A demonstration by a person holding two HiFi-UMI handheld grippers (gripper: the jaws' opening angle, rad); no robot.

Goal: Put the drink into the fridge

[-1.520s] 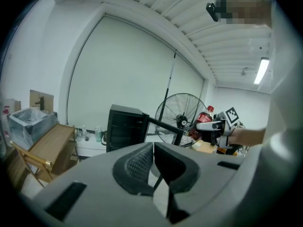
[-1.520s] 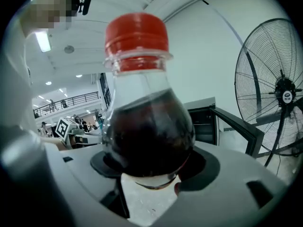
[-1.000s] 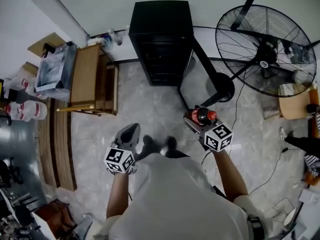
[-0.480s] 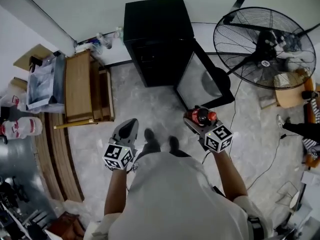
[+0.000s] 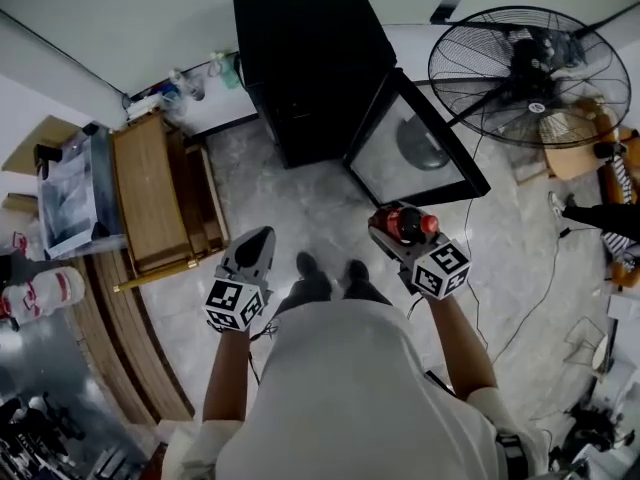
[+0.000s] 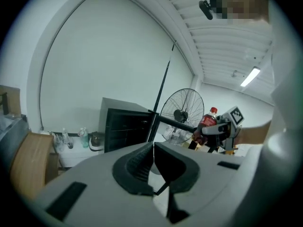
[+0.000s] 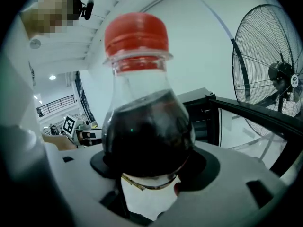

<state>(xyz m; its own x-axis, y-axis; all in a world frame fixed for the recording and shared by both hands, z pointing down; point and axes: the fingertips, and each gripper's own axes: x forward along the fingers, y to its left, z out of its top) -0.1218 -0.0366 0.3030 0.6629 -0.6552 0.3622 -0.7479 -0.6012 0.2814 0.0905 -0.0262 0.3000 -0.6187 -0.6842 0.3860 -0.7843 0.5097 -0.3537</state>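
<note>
A dark cola bottle [image 5: 404, 224] with a red cap [image 7: 136, 32] sits upright in my right gripper [image 5: 396, 236], which is shut on it. The same bottle [image 6: 206, 125] shows at the right of the left gripper view. A small black fridge [image 5: 312, 68] stands against the far wall with its glass door [image 5: 418, 148] swung open to the right. In the left gripper view the fridge [image 6: 127, 129] lies straight ahead. My left gripper [image 5: 252, 256] is shut and holds nothing; its pads meet [image 6: 153, 167].
A large black floor fan [image 5: 530, 78] stands right of the fridge, close behind the open door. Wooden boards and a low bench [image 5: 155, 193] lie at the left. Cables [image 5: 545, 298] run across the marble floor at the right. A person's shoe [image 5: 558, 208] shows at the far right.
Both grippers and the person have moved forward toward the fridge, which now sits nearer. The fridge door's glass panel shows wider. The bottle stays held in the right gripper.
</note>
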